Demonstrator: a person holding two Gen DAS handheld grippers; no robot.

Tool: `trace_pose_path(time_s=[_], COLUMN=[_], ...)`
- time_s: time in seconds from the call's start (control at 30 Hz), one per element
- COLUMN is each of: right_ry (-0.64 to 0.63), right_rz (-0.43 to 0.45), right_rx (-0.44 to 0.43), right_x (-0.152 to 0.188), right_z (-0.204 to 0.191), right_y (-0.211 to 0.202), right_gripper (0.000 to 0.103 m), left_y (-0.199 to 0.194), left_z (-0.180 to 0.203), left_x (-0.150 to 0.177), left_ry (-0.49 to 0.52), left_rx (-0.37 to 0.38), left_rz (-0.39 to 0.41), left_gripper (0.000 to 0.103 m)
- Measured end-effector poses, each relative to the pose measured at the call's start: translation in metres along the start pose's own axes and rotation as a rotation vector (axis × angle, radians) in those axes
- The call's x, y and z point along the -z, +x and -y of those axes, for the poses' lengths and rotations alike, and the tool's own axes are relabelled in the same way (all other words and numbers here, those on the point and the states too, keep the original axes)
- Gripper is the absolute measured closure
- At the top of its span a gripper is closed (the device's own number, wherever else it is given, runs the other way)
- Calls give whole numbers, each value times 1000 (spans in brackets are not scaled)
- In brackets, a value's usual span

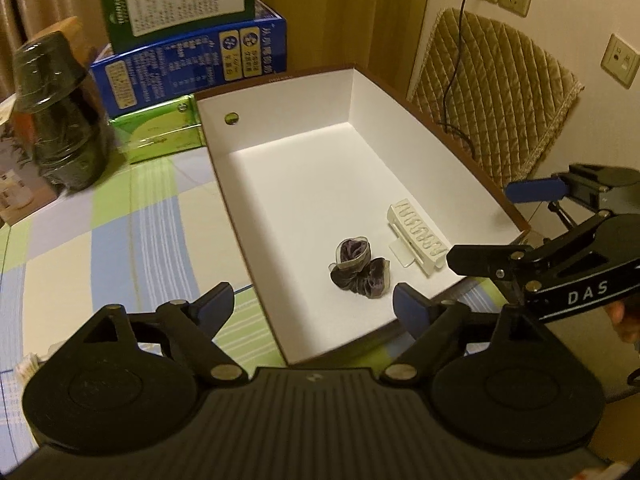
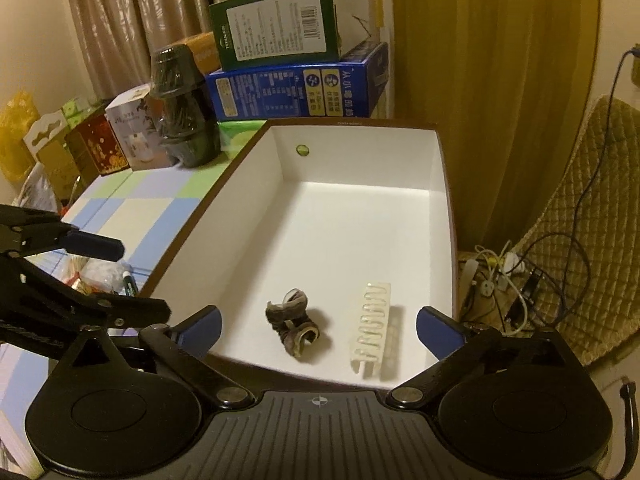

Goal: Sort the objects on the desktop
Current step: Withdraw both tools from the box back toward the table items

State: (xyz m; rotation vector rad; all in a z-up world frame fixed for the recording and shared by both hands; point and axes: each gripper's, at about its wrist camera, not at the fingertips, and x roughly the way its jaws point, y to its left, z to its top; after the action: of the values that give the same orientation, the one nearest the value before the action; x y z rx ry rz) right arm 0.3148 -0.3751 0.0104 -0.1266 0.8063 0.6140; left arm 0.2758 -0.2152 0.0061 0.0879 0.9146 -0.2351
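A brown-rimmed white box [image 1: 280,160] [image 2: 360,216] lies open on the checked tablecloth. Inside, near its front end, rest a dark purple scrunchie [image 1: 358,270] [image 2: 294,326] and a cream hair claw clip [image 1: 418,236] [image 2: 374,332], side by side and apart. My left gripper [image 1: 314,304] hovers above the box's near corner, open, with nothing between its blue pads [image 1: 408,308]. My right gripper [image 2: 318,326] hangs above the box's front end, open wide and empty. Each gripper shows at the edge of the other's view: the right gripper [image 1: 536,208], the left gripper [image 2: 92,276].
Stacked green, blue and shiny green cartons [image 1: 188,48] [image 2: 296,56] and a dark wrapped jar [image 1: 60,112] [image 2: 182,108] stand behind the box. Small packets [image 2: 100,272] lie on the cloth to its left. A quilted chair cushion [image 1: 492,92] and tangled cables [image 2: 520,276] are to its right.
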Motion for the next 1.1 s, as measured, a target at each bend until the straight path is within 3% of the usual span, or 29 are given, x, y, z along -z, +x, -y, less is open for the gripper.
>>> trace_pose_path(time_s=[0.63, 1.1], right_ry=[128, 171], right_rz=[27, -7], right_rx=[84, 87], right_x=[37, 55], right_z=[-64, -114], right_y=[-40, -35], right_gripper=[2, 2], left_y=[-62, -87], left_z=[-32, -72], left_x=[47, 71], left_ry=[47, 58], left_rx=[72, 81], left_rz=[22, 20], left_gripper=[18, 18])
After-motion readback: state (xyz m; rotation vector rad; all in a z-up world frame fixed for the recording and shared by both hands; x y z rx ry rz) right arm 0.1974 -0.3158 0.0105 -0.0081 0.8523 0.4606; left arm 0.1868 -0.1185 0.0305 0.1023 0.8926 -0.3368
